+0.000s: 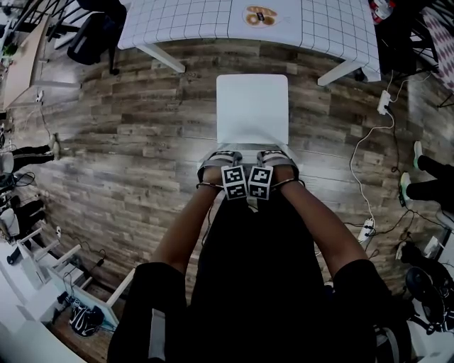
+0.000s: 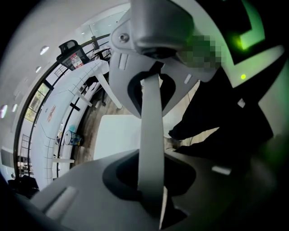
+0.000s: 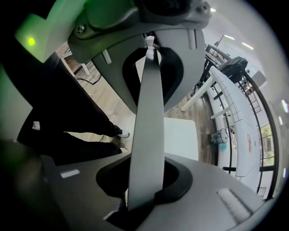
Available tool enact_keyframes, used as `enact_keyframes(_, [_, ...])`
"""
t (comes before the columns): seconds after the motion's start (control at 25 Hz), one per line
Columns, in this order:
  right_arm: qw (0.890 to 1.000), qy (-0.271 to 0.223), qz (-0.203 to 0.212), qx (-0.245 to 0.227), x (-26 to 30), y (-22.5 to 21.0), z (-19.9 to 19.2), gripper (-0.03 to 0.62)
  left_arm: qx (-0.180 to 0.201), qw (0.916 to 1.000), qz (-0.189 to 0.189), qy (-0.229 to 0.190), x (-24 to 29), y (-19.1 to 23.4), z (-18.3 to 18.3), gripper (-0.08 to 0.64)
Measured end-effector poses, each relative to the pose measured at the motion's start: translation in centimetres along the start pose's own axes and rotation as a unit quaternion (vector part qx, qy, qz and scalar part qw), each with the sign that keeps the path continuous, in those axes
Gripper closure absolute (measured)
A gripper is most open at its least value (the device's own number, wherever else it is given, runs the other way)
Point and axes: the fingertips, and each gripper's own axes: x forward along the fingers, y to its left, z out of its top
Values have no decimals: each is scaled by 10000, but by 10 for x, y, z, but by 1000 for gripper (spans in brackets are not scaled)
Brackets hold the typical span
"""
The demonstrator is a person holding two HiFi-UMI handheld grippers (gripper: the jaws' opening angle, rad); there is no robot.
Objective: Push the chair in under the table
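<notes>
Cable (image 1: 354, 149) trails right of chair (image 1: 252, 106)

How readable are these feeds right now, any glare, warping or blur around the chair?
Head view: evenly lit and sharp, but the fisheye bows the table edge, and the chair seat is washed-out white. Left gripper view: green glow upper right, near jaws soft, table bent into an arc. Right gripper view: green glow upper left, backrest strip between the jaws blurred.
</notes>
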Motion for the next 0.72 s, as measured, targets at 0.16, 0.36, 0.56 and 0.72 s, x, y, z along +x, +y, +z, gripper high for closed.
enact_keyframes(0.16, [10000,-26,-15,17,-3,-2,-1,506,232,9997,79,-97,-1,0,1,480])
enact_keyframes(0.36, [10000,-50,-51,44,-2,-5,-1,514,175,9997,-113,-144,-1,2,1,482])
enact_keyframes(0.56, [9999,-69,-63,65,-2,-9,-3,515,0,9999,-145,-67,1,6,2,480])
enact_keyframes(0.72, [9999,-97,-31,78,-4,-25,-5,517,-21,9999,-120,-35,-1,22,4,480])
